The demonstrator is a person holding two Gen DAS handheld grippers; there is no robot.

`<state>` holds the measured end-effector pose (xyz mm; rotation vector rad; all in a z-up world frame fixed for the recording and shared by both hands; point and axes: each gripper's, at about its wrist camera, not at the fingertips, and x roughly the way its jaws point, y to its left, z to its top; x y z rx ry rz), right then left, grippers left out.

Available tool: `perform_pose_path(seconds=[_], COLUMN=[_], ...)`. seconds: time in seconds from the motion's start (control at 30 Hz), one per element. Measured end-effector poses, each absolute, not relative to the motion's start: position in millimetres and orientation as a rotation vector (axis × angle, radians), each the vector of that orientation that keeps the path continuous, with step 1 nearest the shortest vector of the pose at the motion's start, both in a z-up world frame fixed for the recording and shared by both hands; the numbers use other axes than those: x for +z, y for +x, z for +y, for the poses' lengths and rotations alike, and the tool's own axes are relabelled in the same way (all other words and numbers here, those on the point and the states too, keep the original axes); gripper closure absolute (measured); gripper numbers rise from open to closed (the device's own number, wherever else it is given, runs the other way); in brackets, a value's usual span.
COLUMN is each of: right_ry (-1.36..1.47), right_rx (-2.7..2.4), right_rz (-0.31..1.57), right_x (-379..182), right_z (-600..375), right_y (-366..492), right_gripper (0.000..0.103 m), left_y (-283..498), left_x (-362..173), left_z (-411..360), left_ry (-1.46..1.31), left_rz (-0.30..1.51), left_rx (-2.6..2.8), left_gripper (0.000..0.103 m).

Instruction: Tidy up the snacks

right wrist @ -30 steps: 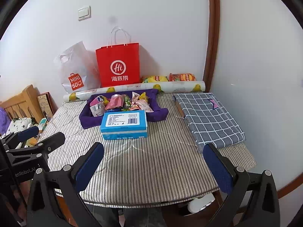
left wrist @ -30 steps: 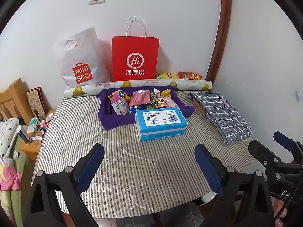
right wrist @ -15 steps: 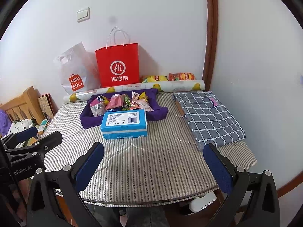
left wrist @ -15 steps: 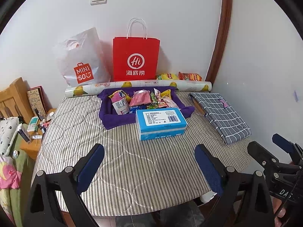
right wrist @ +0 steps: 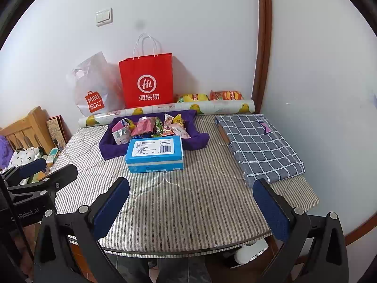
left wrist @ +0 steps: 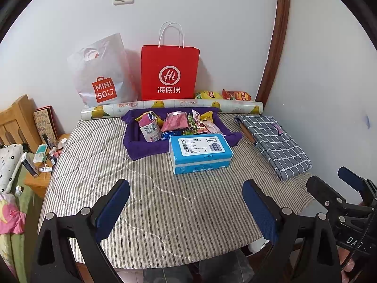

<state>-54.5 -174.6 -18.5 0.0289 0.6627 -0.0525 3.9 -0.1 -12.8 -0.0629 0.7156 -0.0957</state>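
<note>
The snack packets lie heaped in the purple fabric tray at the back of the striped worktop, with two chip bags outside it by the wall. That fits either a finished gathering or an unsorted pile. Left gripper and right gripper hang near the front edge, both spread apart and empty.

Snack packets, pink, green, yellow, heaped loose in purple cloth tray, centre frame; two chip bags flat, upper centre-right.
</note>
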Motion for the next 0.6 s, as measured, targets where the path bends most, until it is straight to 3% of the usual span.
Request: perform_pose_path(seconds=[0.6], right_ry=[0.04], right_rx=[-0.038], right_rz=[0.654], right_x=[-13.6], right_z=[-172.3], right_y=[-55.5], right_gripper=[0.0], left_y=[2.6], left_x=[-10.0], left_z=[2.6], left_ry=[-0.069], left_rz=[0.707], left_rx=[-0.093], left_gripper=[0.006])
